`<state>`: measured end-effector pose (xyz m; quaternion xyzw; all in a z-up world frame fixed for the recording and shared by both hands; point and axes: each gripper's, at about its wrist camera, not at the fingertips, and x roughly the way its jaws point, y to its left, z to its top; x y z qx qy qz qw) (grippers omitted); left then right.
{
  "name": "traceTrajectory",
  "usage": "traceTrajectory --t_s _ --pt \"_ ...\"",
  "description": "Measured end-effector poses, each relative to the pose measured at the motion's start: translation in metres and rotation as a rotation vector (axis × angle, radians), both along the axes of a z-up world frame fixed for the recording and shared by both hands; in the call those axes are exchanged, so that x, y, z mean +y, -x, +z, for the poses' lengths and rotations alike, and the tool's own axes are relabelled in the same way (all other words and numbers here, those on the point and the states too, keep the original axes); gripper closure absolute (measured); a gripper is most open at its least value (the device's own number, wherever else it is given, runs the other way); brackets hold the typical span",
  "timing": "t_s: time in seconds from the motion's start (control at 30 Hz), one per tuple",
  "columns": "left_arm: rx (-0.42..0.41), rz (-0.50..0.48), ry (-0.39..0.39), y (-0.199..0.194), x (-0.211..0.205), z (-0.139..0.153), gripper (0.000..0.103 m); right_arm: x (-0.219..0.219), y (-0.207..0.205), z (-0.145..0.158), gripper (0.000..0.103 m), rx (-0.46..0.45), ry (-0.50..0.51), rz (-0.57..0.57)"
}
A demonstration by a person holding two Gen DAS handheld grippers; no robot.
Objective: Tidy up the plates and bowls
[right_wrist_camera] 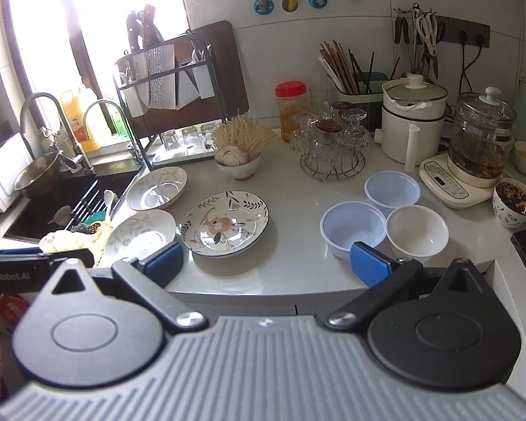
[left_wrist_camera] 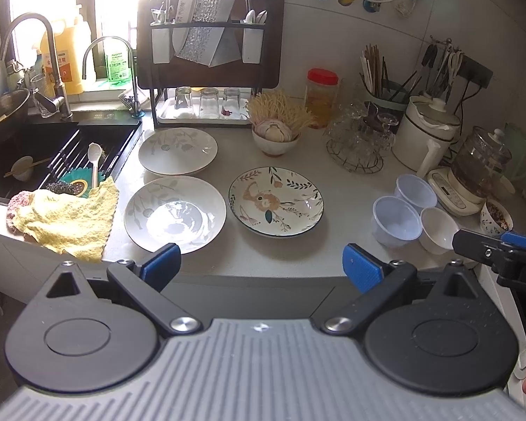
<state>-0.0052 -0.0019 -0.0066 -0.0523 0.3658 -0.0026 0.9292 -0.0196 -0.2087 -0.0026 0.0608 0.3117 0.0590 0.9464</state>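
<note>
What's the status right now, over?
Both grippers, left and right, open, empty. Three plates, three small bowls untouched on counter. Nothing in the way.

I count three plates in the middle of the frame: two pale leaf-patterned ones (left_wrist_camera: 177, 151) (left_wrist_camera: 175, 213) and one flowered one (left_wrist_camera: 276, 201). At the right sit three small empty bowls: two clear plastic (left_wrist_camera: 416, 193) (left_wrist_camera: 397, 222) and one white (left_wrist_camera: 438, 229). Three upturned glasses (left_wrist_camera: 208, 102) stand at the upper middle. Two taps (left_wrist_camera: 35, 56) (left_wrist_camera: 110, 66) rise at the upper left.
</note>
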Motion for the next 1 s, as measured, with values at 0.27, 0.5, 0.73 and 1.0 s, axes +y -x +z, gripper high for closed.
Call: traceTrajectory --t_s 0.27,0.5,0.73,1.0 --pt "-0.001 0.0 0.016 0.0001 -0.0002 -0.001 0.003 0.0029 0.0052 -0.0028 0.0 -0.013 -0.002 0.005" --pt "-0.016 -0.01 -0.012 0.0032 -0.0056 0.003 0.003 0.0023 0.0077 -0.0027 0.0 -0.02 -0.006 0.001" --pt "-0.027 -0.007 0.012 0.0043 -0.0043 0.0004 0.003 0.0081 0.0071 -0.0025 0.0 -0.018 0.004 0.029" --pt "-0.02 -0.023 0.003 0.0034 -0.0079 -0.001 0.003 0.0076 0.0092 -0.0044 0.0 -0.013 -0.003 0.029"
